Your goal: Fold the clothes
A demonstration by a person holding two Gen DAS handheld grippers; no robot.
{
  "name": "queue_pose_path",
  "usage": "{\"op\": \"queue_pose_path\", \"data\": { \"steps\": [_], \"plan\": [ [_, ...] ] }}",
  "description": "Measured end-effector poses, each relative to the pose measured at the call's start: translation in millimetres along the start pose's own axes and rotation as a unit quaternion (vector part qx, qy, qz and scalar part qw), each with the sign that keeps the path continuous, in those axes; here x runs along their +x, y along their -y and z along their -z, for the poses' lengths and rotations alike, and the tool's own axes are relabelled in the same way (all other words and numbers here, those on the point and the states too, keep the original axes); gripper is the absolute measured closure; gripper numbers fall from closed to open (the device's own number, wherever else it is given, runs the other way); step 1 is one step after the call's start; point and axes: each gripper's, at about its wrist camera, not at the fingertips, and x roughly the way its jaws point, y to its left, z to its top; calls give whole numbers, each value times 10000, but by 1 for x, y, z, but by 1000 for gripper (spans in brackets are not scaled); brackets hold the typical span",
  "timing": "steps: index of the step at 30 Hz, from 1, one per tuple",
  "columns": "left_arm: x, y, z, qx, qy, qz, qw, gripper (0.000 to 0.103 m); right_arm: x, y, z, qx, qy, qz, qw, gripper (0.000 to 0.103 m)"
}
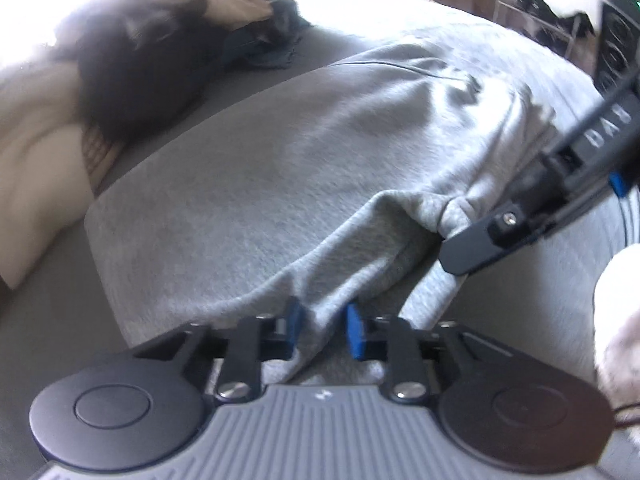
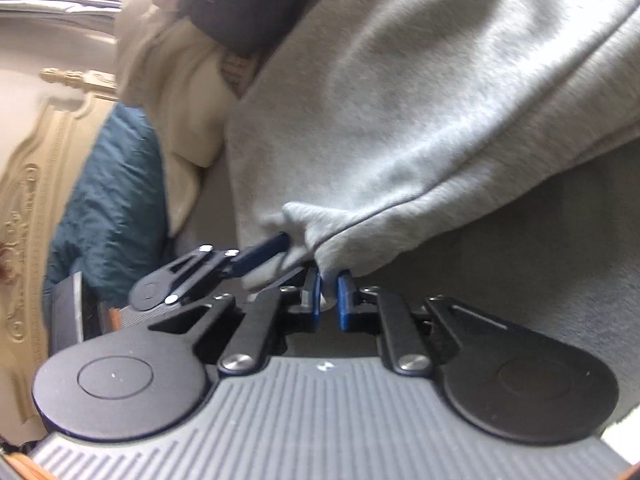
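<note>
Grey bedding covers the bed (image 1: 60,312) that carries everything, with a heap of other clothes (image 1: 132,80) piled toward its far side and a carved cream panel, perhaps a headboard (image 2: 36,184), behind a teal garment (image 2: 112,204).

Spread across the bed lies a light grey sweatshirt (image 1: 280,168), the piece being folded. Its near edge is bunched where both tools meet it. The left tool (image 1: 322,332) has its blue pads drawn in on a fold of that edge, the cloth pinched between them. The right tool (image 2: 329,300) is likewise closed on a gathered bit of grey fabric close by, beside a seam. In the left wrist view the right tool (image 1: 460,254) comes in from the right and bites the hem just beside the left one's hold; in the right wrist view the left tool (image 2: 276,256) shows at the same bunch.

By my reading, this is the grasp at the start of a fold: both grips set, the cloth barely off the bedding. The next move calls for lifting the held edge evenly with both hands and carrying it over the body of the sweatshirt, keeping the two grips level so that the fold lands straight.
</note>
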Motion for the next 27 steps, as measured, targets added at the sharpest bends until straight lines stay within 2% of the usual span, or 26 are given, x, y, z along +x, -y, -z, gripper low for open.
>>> {"op": "queue_pose_path", "data": {
  "steps": [3,6,11,13,16,17,19,23,26,27],
  "plan": [
    [1,-6,-4,-219,61,25,9997,95,1,-3,-5,-273,-43,-94,9996,86],
    [-4,-9,-7,-416,217,19,9989,98,3,-15,-4,-914,-126,-29,9957,80],
    [-15,-14,-11,-681,451,90,9966,99,18,-34,-1,-2010,-162,168,9793,80],
    [-20,-15,-10,-679,497,103,9964,99,24,-39,-3,-2331,47,295,9720,80],
    [-23,-13,-9,-626,503,82,9967,99,33,-48,-1,-2940,433,668,9525,82],
    [-23,-13,-9,-606,510,78,9968,99,35,-51,3,-3180,415,766,9441,82],
    [-24,-13,-8,-601,568,72,9966,99,36,-56,12,-3668,331,947,9249,81],
    [-30,-12,-4,-645,690,126,9954,99,24,-65,39,-4593,377,997,8819,80],
    [-35,-10,-1,-631,733,205,9951,99,39,-64,40,-4668,526,1150,8753,81],
    [-36,-10,1,-619,732,226,9951,99,44,-62,39,-4601,665,1194,8773,81]
  ]
}}
